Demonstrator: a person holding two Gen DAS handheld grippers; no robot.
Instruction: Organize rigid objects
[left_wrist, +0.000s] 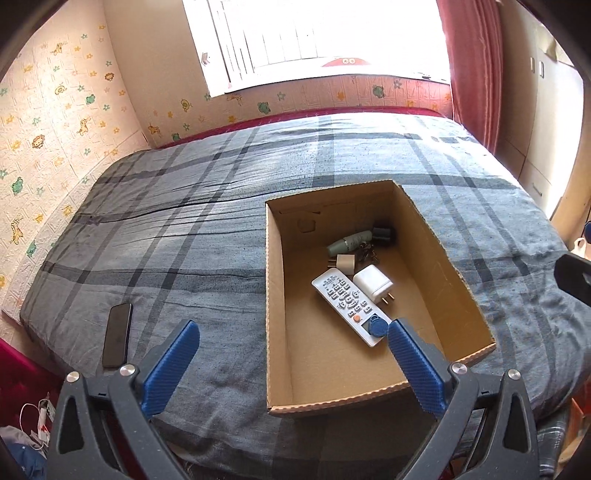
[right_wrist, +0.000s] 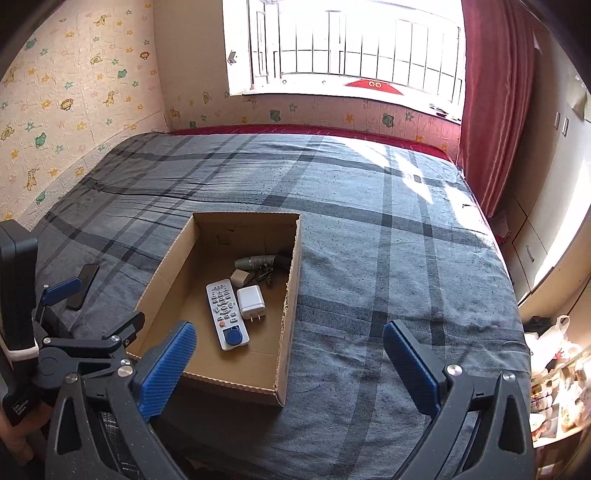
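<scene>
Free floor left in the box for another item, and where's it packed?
Bare floor in the box along its left wall and at the near end, below the remote. Crowded at the middle and far right: remote, white charger, small plug, green tube.

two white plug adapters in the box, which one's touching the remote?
The larger white charger, prongs pointing toward the camera, lies against the remote. The smaller adapter sits farther back, by the green tube.

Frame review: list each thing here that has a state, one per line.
Cardboard box: open-topped, on the bed.
Remote: flat in the box, buttons up.
Blue tag: lying on the remote.
White charger: in the box, unplugged.
Phone: on the bed, outside the box.
Left gripper: open, empty.
Right gripper: open, empty.
</scene>
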